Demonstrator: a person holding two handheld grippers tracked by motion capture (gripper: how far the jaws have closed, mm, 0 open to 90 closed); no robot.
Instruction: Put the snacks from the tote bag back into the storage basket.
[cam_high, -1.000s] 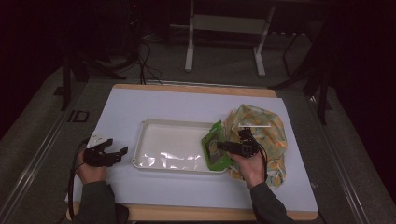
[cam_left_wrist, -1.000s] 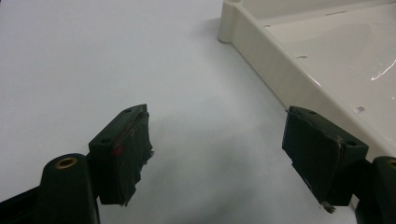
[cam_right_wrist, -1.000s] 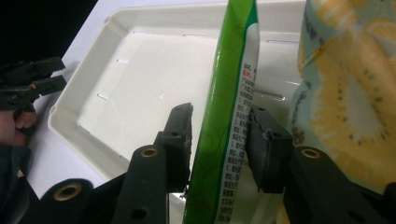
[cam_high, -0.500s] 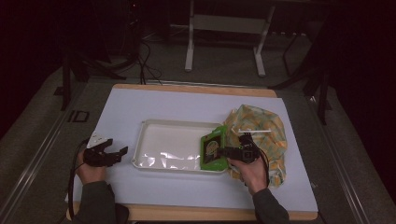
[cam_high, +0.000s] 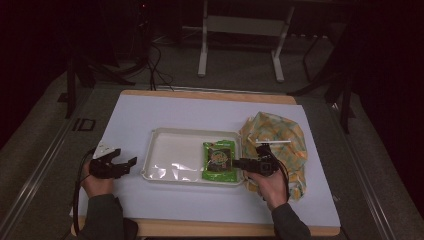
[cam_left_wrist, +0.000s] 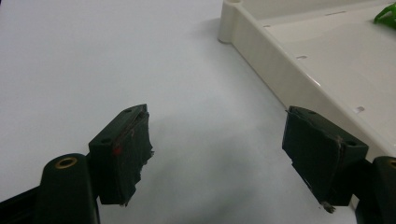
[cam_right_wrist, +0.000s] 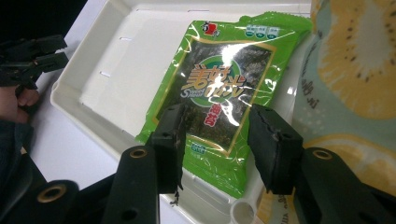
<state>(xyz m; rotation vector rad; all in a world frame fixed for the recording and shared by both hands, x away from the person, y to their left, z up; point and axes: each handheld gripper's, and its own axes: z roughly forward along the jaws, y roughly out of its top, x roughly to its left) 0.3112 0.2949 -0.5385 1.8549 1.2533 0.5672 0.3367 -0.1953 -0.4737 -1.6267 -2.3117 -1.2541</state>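
A green seaweed snack packet lies flat, label up, in the right end of the white tray. My right gripper hovers at the tray's right rim. Its jaws have just been opening and stand apart above the packet's near end, pressing on nothing. To the left of the tray, my left gripper rests low over the white table, open and empty. The tray's wall runs past its right jaw.
A yellow and teal fruit-print cloth bag lies crumpled against the tray's right side, under my right hand. The white board ends in a wooden edge at front and back. Stand legs and cables sit on the floor beyond.
The packet went from tilted in the right jaws at the tray's right end to lying flat in the tray. The right jaws let go of it. The left gripper stayed put.
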